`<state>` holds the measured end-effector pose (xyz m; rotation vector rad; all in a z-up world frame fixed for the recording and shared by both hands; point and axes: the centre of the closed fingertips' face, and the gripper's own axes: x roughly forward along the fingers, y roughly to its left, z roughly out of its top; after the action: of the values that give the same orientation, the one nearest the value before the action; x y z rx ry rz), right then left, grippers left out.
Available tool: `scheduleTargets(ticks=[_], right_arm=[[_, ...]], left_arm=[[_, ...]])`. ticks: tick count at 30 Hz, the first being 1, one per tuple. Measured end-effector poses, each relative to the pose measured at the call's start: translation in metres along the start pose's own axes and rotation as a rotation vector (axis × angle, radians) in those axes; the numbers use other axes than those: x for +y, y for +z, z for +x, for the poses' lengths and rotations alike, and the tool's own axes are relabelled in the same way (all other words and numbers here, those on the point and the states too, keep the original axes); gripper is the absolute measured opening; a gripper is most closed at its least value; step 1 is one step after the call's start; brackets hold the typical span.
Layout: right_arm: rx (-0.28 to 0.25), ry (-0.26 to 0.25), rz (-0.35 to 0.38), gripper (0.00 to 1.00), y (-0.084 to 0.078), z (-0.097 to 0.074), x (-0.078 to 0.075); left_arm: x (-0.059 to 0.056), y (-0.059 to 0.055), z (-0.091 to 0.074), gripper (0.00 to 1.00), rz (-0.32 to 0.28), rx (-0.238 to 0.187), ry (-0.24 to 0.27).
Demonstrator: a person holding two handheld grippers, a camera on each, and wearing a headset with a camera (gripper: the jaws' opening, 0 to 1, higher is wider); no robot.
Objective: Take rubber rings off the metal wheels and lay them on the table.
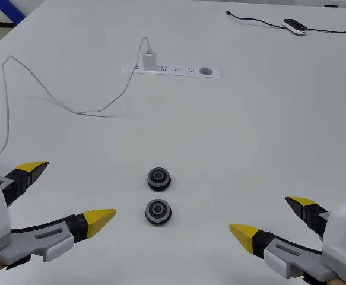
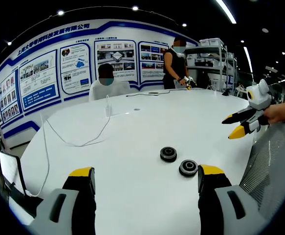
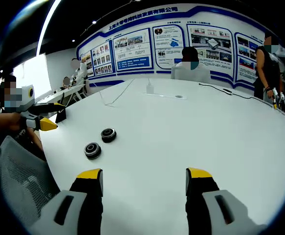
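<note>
both wheels (image 1: pixel 159 179) lie on the bench (image 1: pixel 250 130) between our left gripper (image 1: pixel 76 190) and right gripper (image 1: pixel 262 214), each with jaws apart. we judge the rings (image 1: pixel 148 212) soft and stretchy; pinch one at its outer edge.

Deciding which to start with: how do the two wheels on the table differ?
The nearer wheel lies roughly between the left gripper and right gripper; the farther wheel sits beyond it, toward the power strip. The nearer wheel shows a paler grey rim; the farther wheel looks darker all round. Both lie flat, apart, untouched and look alike in size.
</note>
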<state>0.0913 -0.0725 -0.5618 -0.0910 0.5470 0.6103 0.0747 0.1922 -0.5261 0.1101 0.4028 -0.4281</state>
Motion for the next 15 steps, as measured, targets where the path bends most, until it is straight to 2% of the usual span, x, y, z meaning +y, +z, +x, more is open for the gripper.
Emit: scheduleTargets(ticks=[6, 9, 15], right_arm=[[0.001, 0.010, 0.015, 0.69, 0.000, 0.001, 0.001], [0.000, 0.019, 0.023, 0.68, 0.000, 0.002, 0.002], [-0.004, 0.046, 0.046, 0.67, 0.002, 0.003, 0.008]], left_arm=[[-0.008, 0.003, 0.008, 0.86, 0.014, 0.003, -0.033], [-0.013, 0.005, 0.013, 0.82, 0.018, 0.000, -0.055], [-0.027, 0.007, 0.027, 0.78, 0.045, 0.010, -0.112]])
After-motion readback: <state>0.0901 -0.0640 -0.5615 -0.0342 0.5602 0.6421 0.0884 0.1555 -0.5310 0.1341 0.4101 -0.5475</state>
